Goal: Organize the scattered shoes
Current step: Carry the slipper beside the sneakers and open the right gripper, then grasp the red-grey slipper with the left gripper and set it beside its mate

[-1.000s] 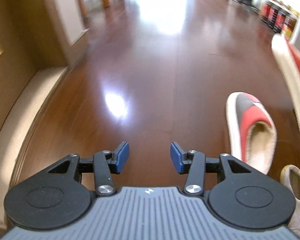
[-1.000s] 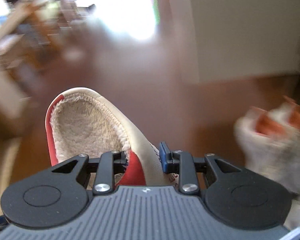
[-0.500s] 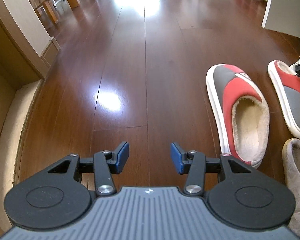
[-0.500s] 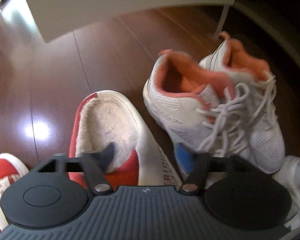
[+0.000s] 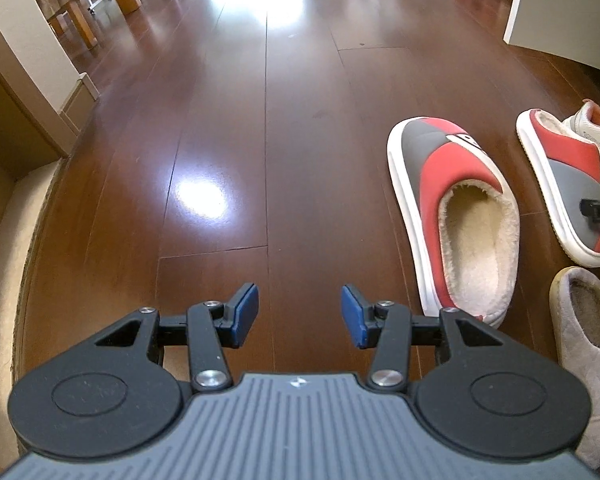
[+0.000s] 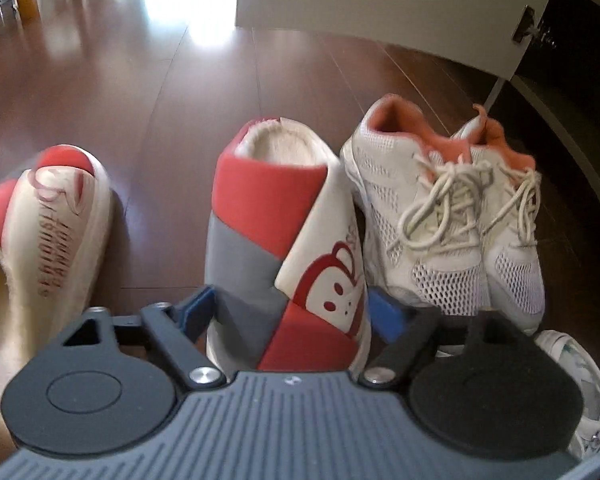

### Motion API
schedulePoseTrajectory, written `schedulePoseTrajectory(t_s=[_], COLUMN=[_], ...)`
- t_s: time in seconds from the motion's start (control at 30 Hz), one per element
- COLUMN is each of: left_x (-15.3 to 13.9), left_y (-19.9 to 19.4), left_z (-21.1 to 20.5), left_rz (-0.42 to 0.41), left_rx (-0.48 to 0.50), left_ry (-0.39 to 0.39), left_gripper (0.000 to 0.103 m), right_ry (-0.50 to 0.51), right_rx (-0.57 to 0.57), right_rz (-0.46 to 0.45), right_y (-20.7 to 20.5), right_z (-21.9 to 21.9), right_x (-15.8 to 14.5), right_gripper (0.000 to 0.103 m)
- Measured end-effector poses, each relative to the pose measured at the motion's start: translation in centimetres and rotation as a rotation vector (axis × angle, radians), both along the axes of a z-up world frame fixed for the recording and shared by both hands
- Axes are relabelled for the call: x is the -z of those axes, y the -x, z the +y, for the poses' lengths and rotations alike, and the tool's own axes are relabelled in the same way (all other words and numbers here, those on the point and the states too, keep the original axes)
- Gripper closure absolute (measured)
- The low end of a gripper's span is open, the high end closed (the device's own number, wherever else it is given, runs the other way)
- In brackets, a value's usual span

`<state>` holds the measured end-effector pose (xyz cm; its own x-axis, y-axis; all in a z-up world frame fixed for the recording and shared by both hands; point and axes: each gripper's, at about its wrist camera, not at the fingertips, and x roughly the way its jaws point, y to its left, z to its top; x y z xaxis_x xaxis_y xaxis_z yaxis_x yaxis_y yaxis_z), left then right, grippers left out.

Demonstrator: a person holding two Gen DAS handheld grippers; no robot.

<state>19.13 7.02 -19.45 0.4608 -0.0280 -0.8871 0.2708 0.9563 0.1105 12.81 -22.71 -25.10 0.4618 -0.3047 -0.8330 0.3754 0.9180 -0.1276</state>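
Dark glossy wood floor point(image 5: 260, 140), table legs way back. Left wrist view: left gripper point(image 5: 299, 315) hangs wide open with nothing in it; the first red-grey slipper point(image 5: 452, 208) lies just right of it. Right wrist view: right gripper point(image 6: 290, 312) is spread around the toe of the second red-grey slipper point(image 6: 284, 248), seemingly released, snug beside the white sneakers point(image 6: 452, 216). Looks like placing's done; next, nudge the first slipper next to its mate.

Two wrist views, low over wood floor point(image 5: 260, 140)

Left looks along floor, red-grey slipper point(image 5: 452, 208) to its right; right sits close above its mate point(image 6: 284, 248). Both show both slippers.
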Motion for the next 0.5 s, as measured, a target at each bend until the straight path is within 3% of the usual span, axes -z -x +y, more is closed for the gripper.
schedulePoseTrajectory(t_s=[0.13, 0.33, 0.5], left_x=[0.4, 1.7, 4.4], left_y=[-0.1, -0.1, -1.7], left_z=[0.3, -1.6, -4.8], left_rz=[0.017, 0.043, 0.081], left_rx=[-0.012, 0.057, 0.140], left_ry=[0.017, 0.085, 0.146], left_gripper=[0.051, 0.044, 0.043], right_ry=[0.016, 0.062, 0.005], right_rx=[-0.006, -0.065, -0.040], right_rz=[-0.013, 0.016, -0.065], right_y=[-0.9, -1.6, 0.3], right_z=[0.0, 0.8, 0.9], right_x=[-0.2, -0.5, -3.0], right_gripper=[0.039, 0.029, 0.019])
